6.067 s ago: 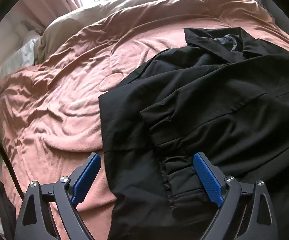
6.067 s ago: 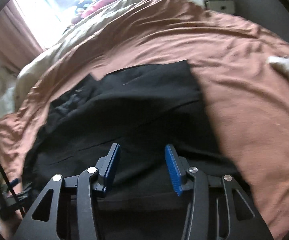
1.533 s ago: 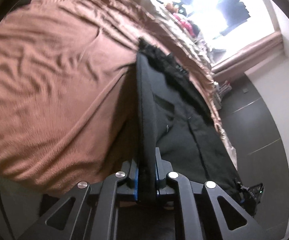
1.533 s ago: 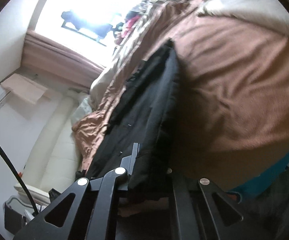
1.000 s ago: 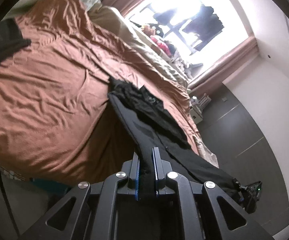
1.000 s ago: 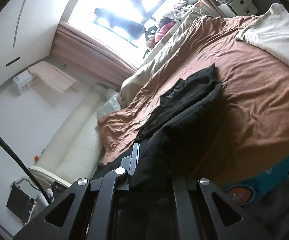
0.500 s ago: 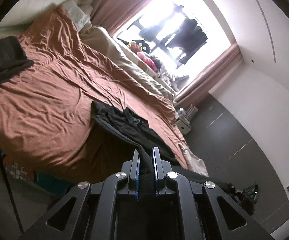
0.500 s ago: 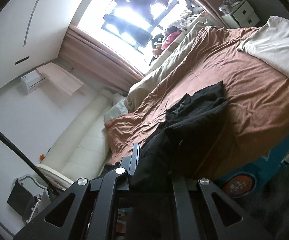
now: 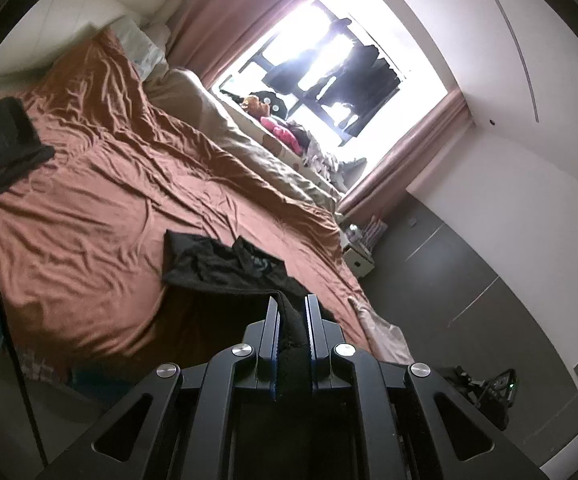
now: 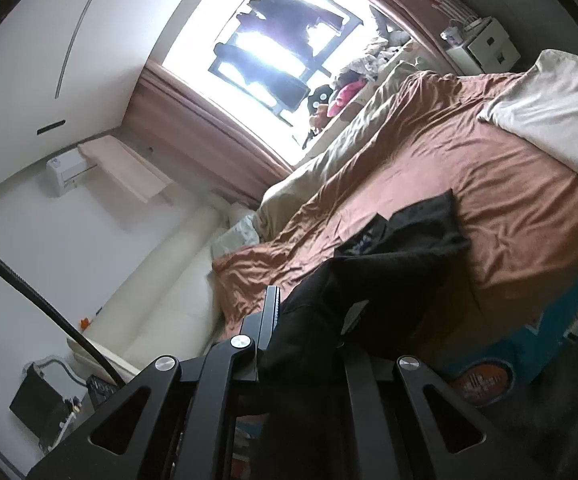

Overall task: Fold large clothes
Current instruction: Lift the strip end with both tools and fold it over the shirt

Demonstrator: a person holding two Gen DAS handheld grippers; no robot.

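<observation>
A black garment (image 9: 217, 264) lies with its far end on the brown bedspread (image 9: 89, 208) and rises toward me. My left gripper (image 9: 292, 312) is shut on one near corner of it, held above the bed's edge. My right gripper (image 10: 305, 312) is shut on the other near corner of the same black garment (image 10: 417, 224); its right finger is hidden under the cloth. The collar end stays on the bed.
A second dark garment (image 9: 1, 140) lies at the bed's left. A white cloth (image 10: 549, 108) lies at the bed's right. A beige duvet (image 9: 249, 148) runs under the window. A white nightstand (image 10: 485, 44) stands by the far corner.
Both grippers closed on the garment's near edge, then lifted and pulled back from the bed. Over the last second they rose further, and more of the room shows.
</observation>
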